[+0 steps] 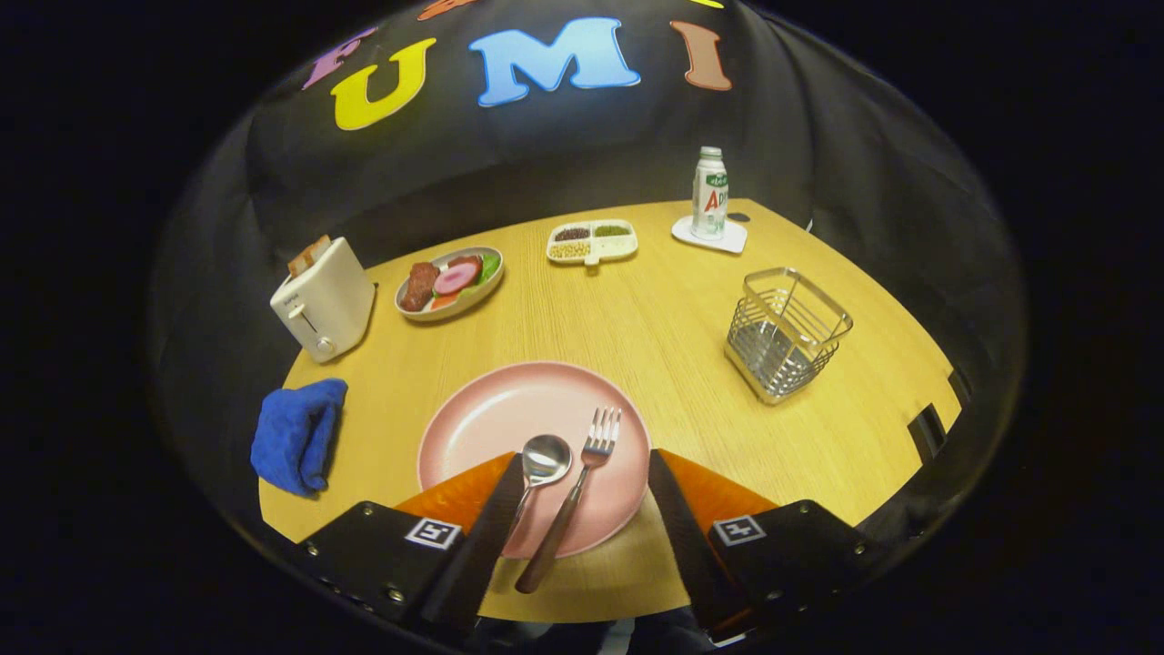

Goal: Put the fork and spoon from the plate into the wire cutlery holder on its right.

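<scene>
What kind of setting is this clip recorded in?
Probably a staged dining table inside a recording booth, not a real kitchen. A wooden table stands against black cloth walls, set with a toaster, a plate holding a spoon and fork, and a wire holder. The gripper hovers with open jaws.

The spoon's (543,459) handle slips behind the left finger (482,532) of the gripper (582,464), so its end is hidden. The jaws stand wide apart, and each finger covers a bit of the pink plate's (482,418) near rim. The surface (655,318) is cut off at its near edge by the gripper body. The bread in the toaster (323,300) shows just its top. The fillings in the divided tray (591,242) are too small to tell, and so is the food on the oval dish (450,284). The inside of the wire holder (787,335) is blurred behind its bars.
</scene>
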The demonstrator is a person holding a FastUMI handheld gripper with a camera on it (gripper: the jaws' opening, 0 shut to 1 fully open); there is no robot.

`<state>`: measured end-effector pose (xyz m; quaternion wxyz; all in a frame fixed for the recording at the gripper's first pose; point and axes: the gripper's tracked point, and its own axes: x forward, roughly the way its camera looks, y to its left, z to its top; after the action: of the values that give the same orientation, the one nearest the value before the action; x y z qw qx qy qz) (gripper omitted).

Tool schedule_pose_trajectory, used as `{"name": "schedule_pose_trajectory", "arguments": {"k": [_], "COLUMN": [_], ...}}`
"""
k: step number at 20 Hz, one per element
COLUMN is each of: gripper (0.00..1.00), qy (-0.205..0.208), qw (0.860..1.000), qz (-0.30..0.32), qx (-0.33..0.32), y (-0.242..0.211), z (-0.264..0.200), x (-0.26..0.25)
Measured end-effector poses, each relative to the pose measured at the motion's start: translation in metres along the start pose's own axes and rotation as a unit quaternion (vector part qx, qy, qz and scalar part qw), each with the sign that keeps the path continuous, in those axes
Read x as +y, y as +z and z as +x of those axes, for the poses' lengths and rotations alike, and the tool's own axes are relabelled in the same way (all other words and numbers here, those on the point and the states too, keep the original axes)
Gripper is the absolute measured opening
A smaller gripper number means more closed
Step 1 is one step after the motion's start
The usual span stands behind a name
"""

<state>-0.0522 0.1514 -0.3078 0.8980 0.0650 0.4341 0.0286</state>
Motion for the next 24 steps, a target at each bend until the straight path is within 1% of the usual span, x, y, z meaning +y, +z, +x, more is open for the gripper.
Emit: {"name": "schedule_pose_trajectory", "arguments": {"k": [1, 3, 5, 6, 7, 10, 11, 12, 13, 14, 15, 16, 17, 18, 19, 24], "gripper": [0.77, 0.71, 0.72, 0.64, 0.52, 0.53, 0.41, 0.3, 0.27, 0.27, 0.18, 0.08, 0.08, 0.08, 0.02, 0.02], "qy": [-0.001, 0.001, -0.008, -0.005, -0.001, -0.006, -0.013, -0.009, -0.007, -0.026, -0.029, -0.019, -0.007, -0.005, -0.004, 0.004], "qw": [1.0, 0.999, 0.998, 0.997, 0.997, 0.996, 0.996, 0.994, 0.993, 0.992, 0.991, 0.991, 0.991, 0.991, 0.991, 0.992], "qz": [0.005, 0.017, 0.016, 0.015, 0.016, 0.006, 0.009, 0.013, 0.009, 0.001, -0.006, -0.008, -0.002, 0.007, 0.014, 0.035], "qx": [0.016, 0.045, 0.062, 0.069, 0.071, 0.086, 0.093, 0.108, 0.12, 0.125, 0.129, 0.132, 0.135, 0.135, 0.135, 0.122], "y": [-0.009, -0.023, -0.031, -0.037, -0.036, -0.04, -0.043, -0.047, -0.053, -0.053, -0.05, -0.048, -0.049, -0.05, -0.049, -0.037], "z": [0.004, 0.01, 0.018, 0.019, 0.02, 0.029, 0.034, 0.036, 0.038, 0.039, 0.034, 0.035, 0.035, 0.037, 0.035, 0.035], "x": [0.001, 0.004, 0.003, 0.004, 0.007, 0.009, 0.007, 0.011, 0.012, 0.004, 0.001, 0.001, 0.004, 0.003, 0.002, -0.007]}}
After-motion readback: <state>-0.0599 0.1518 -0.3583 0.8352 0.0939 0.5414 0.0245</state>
